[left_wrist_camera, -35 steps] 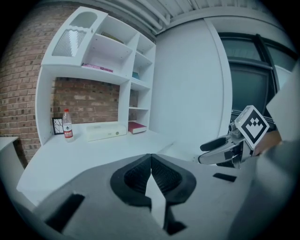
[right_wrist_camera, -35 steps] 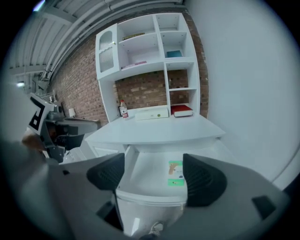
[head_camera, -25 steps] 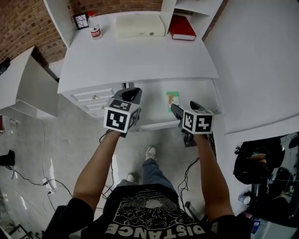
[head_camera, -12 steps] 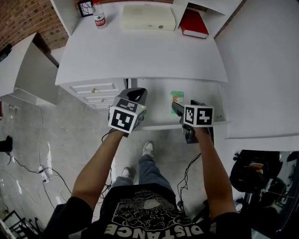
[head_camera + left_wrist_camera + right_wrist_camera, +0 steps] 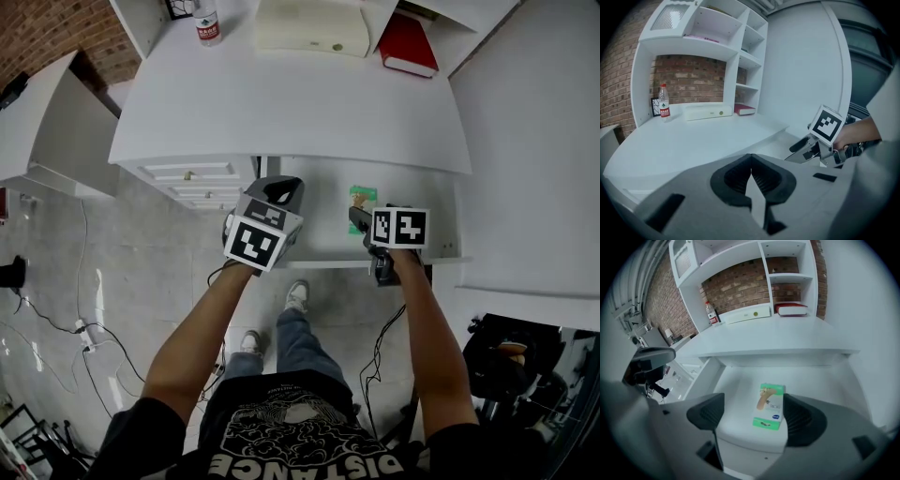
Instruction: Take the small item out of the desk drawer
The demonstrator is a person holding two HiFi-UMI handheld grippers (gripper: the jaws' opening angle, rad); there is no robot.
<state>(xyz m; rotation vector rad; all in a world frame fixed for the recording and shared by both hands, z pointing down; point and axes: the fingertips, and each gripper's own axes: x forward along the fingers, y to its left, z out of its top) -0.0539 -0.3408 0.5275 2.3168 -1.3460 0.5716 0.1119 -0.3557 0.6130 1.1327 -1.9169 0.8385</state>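
Note:
A small green and white box [image 5: 361, 198] [image 5: 769, 405] lies flat in the open white desk drawer [image 5: 328, 251] [image 5: 740, 380]. My right gripper [image 5: 359, 219] [image 5: 754, 416] stands open at the drawer's front, just short of the box, with the box lined up between its jaws and untouched. My left gripper [image 5: 281, 187] [image 5: 750, 180] is shut with nothing in it, and it hovers over the drawer's left front corner. The right gripper [image 5: 813, 143] also shows at the right of the left gripper view.
The white desk top [image 5: 281, 103] carries a cream flat box [image 5: 314, 26], a red book [image 5: 408, 47] and a water bottle [image 5: 208, 23]. Closed small drawers [image 5: 197, 178] sit to the left. A white wall [image 5: 534, 141] borders the right. Cables [image 5: 84, 337] trail on the floor.
The head view has shifted forward, so the desk sits lower in frame. Both grippers stay at the drawer's front; the right one has edged closer to the box.

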